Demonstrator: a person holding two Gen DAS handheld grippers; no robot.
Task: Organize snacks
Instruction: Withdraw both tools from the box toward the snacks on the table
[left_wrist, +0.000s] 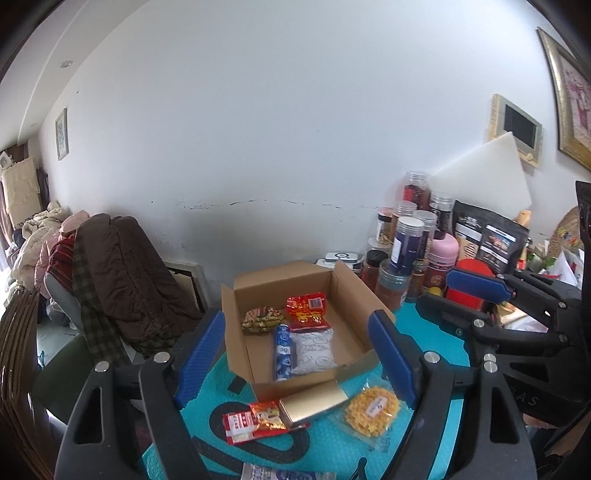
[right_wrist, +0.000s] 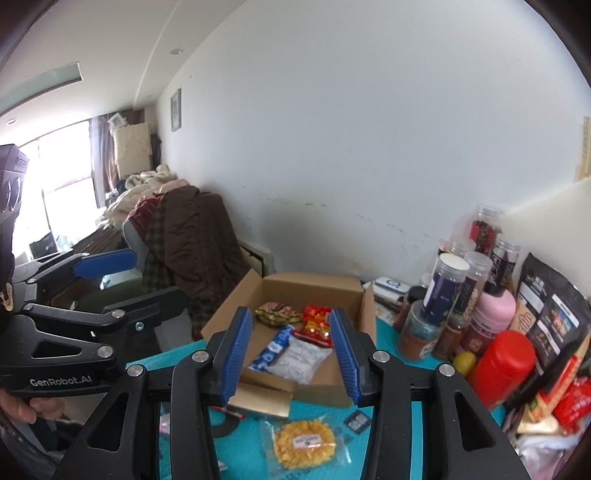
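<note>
An open cardboard box (left_wrist: 280, 280) (right_wrist: 314, 288) sits on a teal mat (left_wrist: 410, 317). Inside it lie a green-and-red packet (left_wrist: 262, 319), a red packet (left_wrist: 306, 310), a blue stick pack (left_wrist: 283, 350) and a white packet (left_wrist: 314, 350). In front of the box lie a yellow round snack in a clear bag (left_wrist: 372, 410) (right_wrist: 304, 445), a gold box (left_wrist: 314, 404) and red-and-white packets (left_wrist: 255, 421). My left gripper (left_wrist: 295, 321) (right_wrist: 159, 277) hovers open before the box. My right gripper (right_wrist: 290, 317) (left_wrist: 461, 295) is open more narrowly, with nothing between its pads.
Several jars (left_wrist: 410, 240) (right_wrist: 443, 291), a pink bottle (right_wrist: 493, 314), a red bottle (right_wrist: 502, 365) and a black pouch (left_wrist: 487, 236) crowd the mat's right side. A chair draped with a brown jacket (left_wrist: 122, 277) stands left of the table. A white wall runs behind the box.
</note>
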